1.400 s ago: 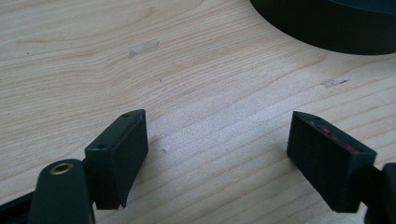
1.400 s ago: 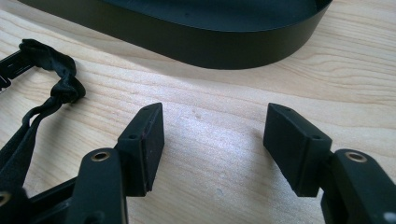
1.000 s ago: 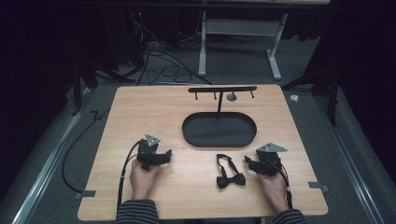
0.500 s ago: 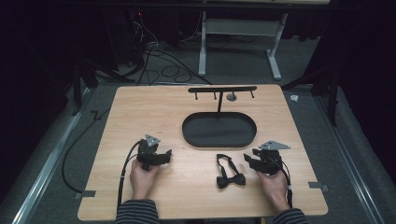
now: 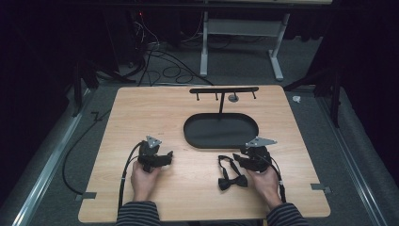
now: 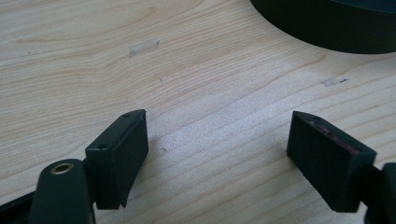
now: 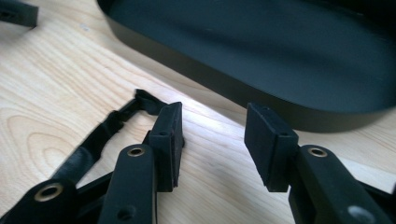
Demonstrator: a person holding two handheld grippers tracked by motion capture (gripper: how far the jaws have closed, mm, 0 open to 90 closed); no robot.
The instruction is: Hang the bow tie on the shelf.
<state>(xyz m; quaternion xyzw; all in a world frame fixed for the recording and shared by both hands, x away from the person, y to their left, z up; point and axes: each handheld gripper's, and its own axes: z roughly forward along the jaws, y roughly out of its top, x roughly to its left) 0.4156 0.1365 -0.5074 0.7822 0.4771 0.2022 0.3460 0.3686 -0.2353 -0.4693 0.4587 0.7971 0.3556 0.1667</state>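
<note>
Resting on bare wood at the lower left of the high view, the left gripper (image 5: pixel 162 157) keeps its jaws spread wide with nothing between them, apparently waiting its turn. Right of it, near the bottom centre, the black bow tie (image 5: pixel 233 181) lies flat on the table (image 5: pixel 141 117), its strap looping up toward the oval black tray (image 5: pixel 221 143), whose T-shaped stand (image 5: pixel 221 92) looks like the tie's likely destination. At lower right, the right gripper (image 5: pixel 239 160) sits against the strap's upper end; its jaws have just been closing and stand half-parted, one jaw beside the strap (image 7: pixel 105 135), nothing yet pinched. The left gripper view adds the wood grain and a slice of the tray's edge at its upper right. The right gripper view reveals that the strap lies outside the gap, left of the jaws, a detail too small to read from above.
</note>
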